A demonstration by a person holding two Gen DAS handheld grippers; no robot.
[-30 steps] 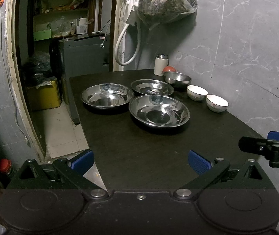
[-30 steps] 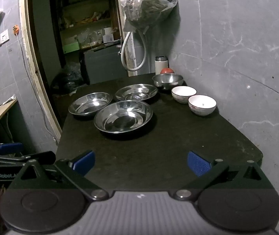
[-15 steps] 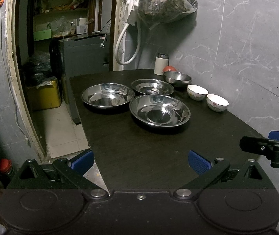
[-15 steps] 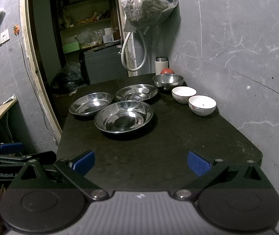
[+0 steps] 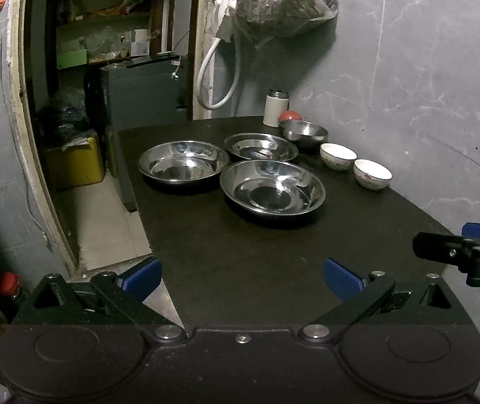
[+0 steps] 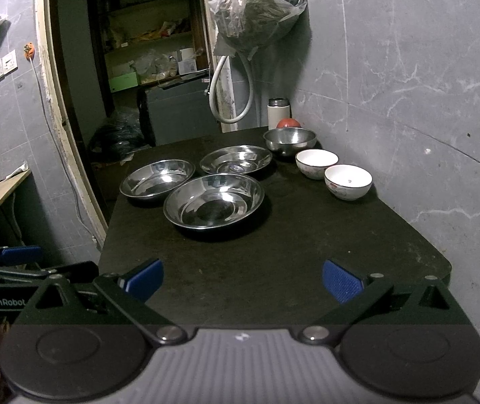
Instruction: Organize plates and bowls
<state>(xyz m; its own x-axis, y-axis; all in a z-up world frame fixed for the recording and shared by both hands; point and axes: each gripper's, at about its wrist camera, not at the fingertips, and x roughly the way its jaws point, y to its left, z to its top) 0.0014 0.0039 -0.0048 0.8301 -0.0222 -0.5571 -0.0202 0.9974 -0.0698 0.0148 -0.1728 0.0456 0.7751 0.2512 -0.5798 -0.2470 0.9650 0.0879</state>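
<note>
Three shallow steel plates sat on a dark table (image 5: 240,269), grouped toward its far half. The nearest plate (image 5: 272,191) lay closest to the cameras; a second plate (image 5: 183,164) sat just to its left and slightly farther back, and a third plate (image 5: 261,147) sat behind the nearest one. None was stacked on another, though their rims lay close together.

Along the table's right side, near the grey marbled wall (image 5: 425,84), three bowls stood in a row. A small steel bowl (image 5: 303,132) was farthest back, then a white bowl (image 5: 337,156), then a second white bowl (image 5: 372,173) with a dark rim line, nearest the cameras. Each stood upright and looked empty.

Behind the steel bowl, a white flask (image 5: 275,107) with a metal cap stood in the corner, with a red round object (image 5: 290,115) just beside it.

The left gripper (image 5: 241,274) hovered over the near edge of the table, its blue-padded fingers spread wide and holding nothing. The right gripper (image 6: 242,276) was likewise spread wide and empty, level with the near edge and well apart from the dishes.

A plastic bag (image 6: 260,10) of dark contents hung on the wall above, beside a looped white hose (image 6: 230,94) and an open doorway.
</note>
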